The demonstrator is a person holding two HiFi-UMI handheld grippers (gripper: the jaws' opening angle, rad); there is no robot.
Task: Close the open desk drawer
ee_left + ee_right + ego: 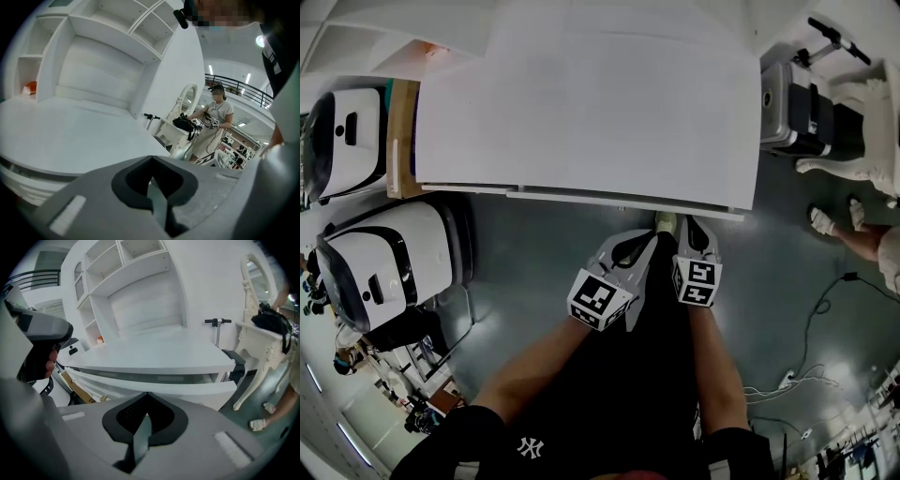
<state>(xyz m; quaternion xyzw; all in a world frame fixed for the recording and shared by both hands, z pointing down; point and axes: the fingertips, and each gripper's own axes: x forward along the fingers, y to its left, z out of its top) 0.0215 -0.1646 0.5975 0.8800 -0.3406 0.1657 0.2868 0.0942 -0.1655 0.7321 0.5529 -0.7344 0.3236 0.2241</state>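
Note:
The white desk [581,103] fills the upper head view. Its drawer [623,200] juts out a little along the near edge. In the right gripper view the drawer front [154,386] runs as a white band under the desktop [150,357], with a dark gap between them. My left gripper [649,242] is shut and empty, just in front of the drawer. My right gripper [694,223] is shut too, its tip almost at the drawer front. In the left gripper view the left gripper [151,159] points over the desktop [70,136]; the right gripper [146,394] faces the drawer.
Two white machines [389,258] [347,141] and a cardboard box [403,131] stand left of the desk. At the right are a scooter [787,103], an ornate white table [867,127], a person's feet [834,220] and floor cables [811,328]. Shelves [136,282] rise behind the desk.

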